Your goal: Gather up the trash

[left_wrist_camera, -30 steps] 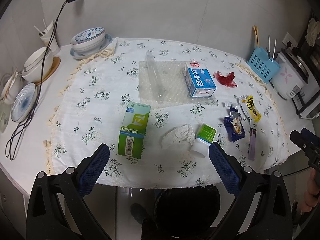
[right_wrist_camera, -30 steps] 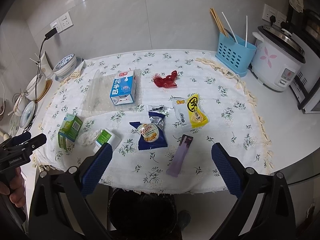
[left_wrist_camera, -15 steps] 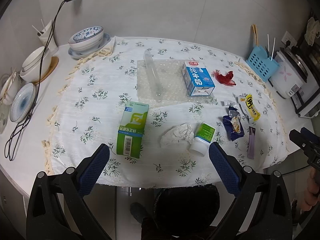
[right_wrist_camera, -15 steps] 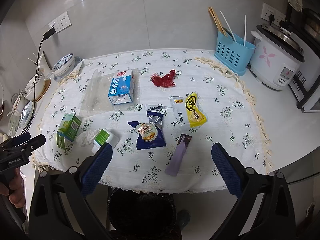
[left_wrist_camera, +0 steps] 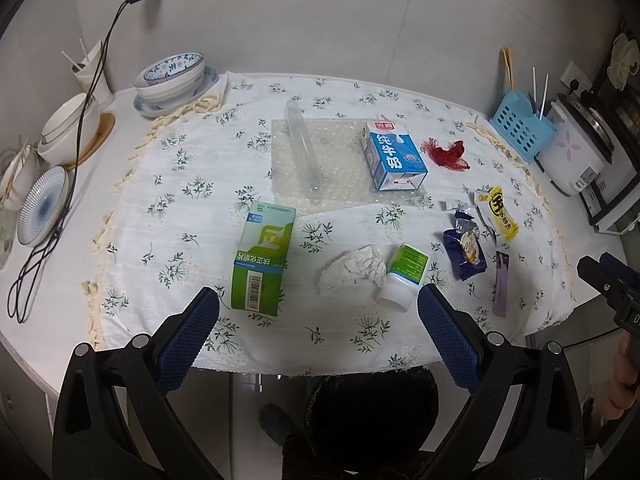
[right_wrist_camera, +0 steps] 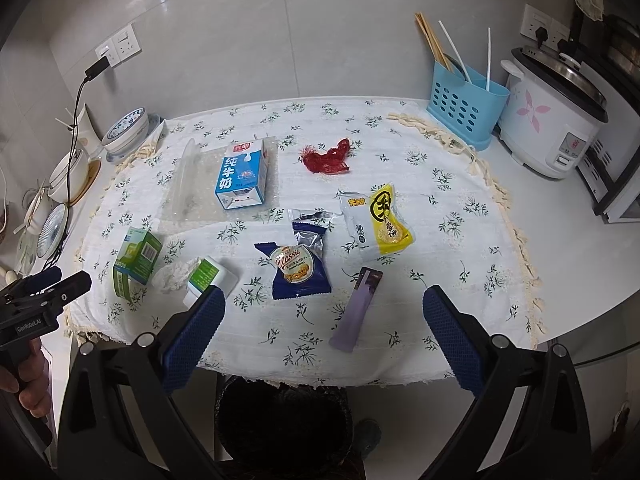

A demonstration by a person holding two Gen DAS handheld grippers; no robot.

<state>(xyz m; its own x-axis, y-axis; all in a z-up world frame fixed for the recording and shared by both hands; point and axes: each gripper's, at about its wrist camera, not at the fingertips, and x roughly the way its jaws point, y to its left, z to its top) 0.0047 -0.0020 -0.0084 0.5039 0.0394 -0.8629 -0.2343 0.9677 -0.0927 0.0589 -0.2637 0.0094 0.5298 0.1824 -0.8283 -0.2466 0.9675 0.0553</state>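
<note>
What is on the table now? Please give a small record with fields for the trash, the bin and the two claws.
surface: white floral tablecloth
cartons: blue-and-white milk carton lying on clear bubble wrap; green-and-white cardboard box
wrappers: dark blue snack packet; yellow-and-white snack packet; purple sachet
other trash: crumpled white tissue; red mesh scrap
bin: black bin under the table edge
left claw: open, empty
right claw: open, empty
</note>
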